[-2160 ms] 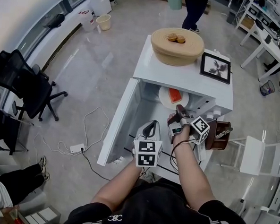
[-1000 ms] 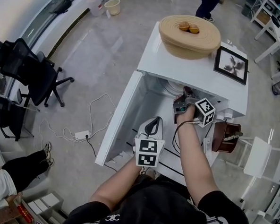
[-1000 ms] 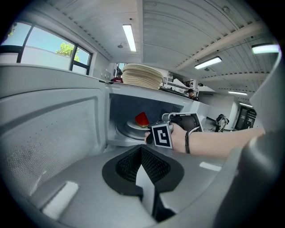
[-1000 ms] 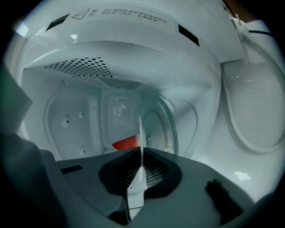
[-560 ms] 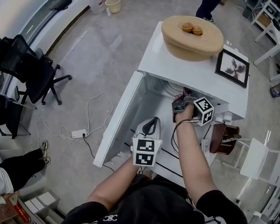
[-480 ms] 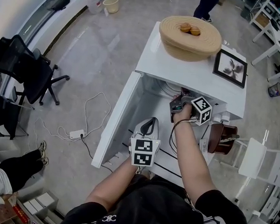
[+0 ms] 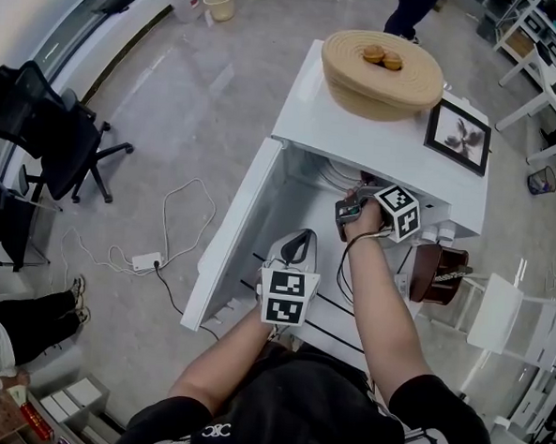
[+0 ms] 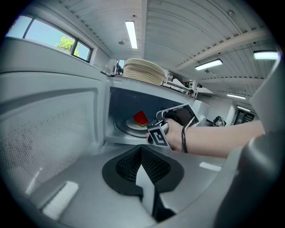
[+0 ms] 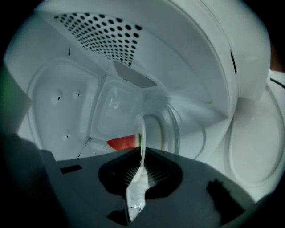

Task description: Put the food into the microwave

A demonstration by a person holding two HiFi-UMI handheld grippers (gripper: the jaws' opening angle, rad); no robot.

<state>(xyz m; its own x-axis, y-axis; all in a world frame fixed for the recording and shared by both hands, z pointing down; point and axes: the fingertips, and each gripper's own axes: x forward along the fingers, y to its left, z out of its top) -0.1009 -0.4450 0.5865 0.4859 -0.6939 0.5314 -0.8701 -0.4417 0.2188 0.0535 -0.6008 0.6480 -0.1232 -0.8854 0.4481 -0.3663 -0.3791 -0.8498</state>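
The white microwave (image 7: 386, 143) stands with its door (image 7: 233, 228) swung open to the left. A red watermelon slice (image 8: 140, 118) lies on a white plate (image 8: 128, 124) inside the cavity, over the glass turntable (image 9: 173, 129). My right gripper (image 7: 355, 198) reaches into the cavity. Its jaws are opening, and the plate's rim (image 9: 141, 133) stands edge-on between the pads, still pinched; the slice (image 9: 121, 142) shows just left of it. My left gripper (image 7: 297, 250) hangs in front of the opening, shut on nothing, and in its view (image 8: 142, 164) the right gripper (image 8: 154, 129) is at the cavity's mouth.
A woven basket (image 7: 381, 77) with two buns and a framed picture (image 7: 459, 135) sit on the microwave's top. A brown object (image 7: 435, 273) and a white chair (image 7: 499, 319) stand to the right. An office chair (image 7: 54, 128) and a power strip (image 7: 144, 260) are on the floor at left.
The plate with the slice went from in front of the opening into the cavity, carried by my right gripper, whose wrist rolled. The left gripper stayed put.
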